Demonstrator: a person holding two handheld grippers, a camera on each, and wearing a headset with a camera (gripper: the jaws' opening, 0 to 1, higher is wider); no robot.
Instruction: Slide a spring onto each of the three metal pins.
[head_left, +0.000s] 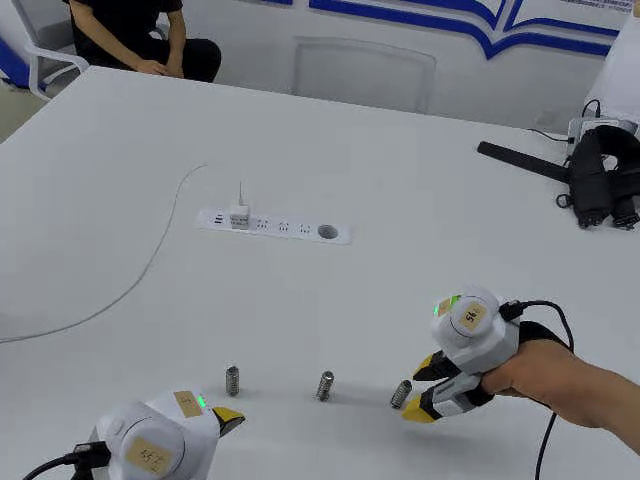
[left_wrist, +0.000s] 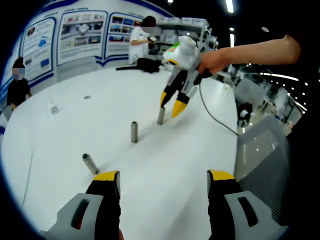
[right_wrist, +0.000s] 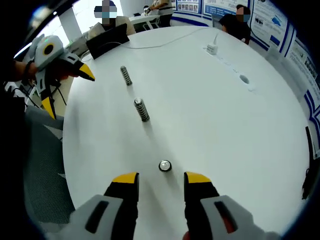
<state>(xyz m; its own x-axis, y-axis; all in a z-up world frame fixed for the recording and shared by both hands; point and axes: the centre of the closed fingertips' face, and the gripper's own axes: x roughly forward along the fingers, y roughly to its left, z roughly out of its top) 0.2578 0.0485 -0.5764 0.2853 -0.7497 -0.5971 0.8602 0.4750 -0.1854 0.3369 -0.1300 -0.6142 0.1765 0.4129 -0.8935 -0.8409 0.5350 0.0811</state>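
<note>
Nearest, at the near-left edge, the left gripper (left_wrist: 162, 176) hovers with its jaws spread and empty. I judge it is kept low and clear so the row ahead stays free. Just beyond, three pins stand in a left-to-right line on the white table (head_left: 420, 200). The left pin (head_left: 232, 380) and middle pin (head_left: 325, 385) are upright, each wearing a spring (right_wrist: 142, 109). The right pin (head_left: 401, 393) looks ribbed too and appears to lean slightly. The right gripper (head_left: 418, 388) sits just right of it, jaws parted and gripping nothing, tips aimed at the pin, probably to settle the last spring. Farther off lie a power strip (head_left: 275, 225) and, at the far edge, a seated person (head_left: 140, 40).
</note>
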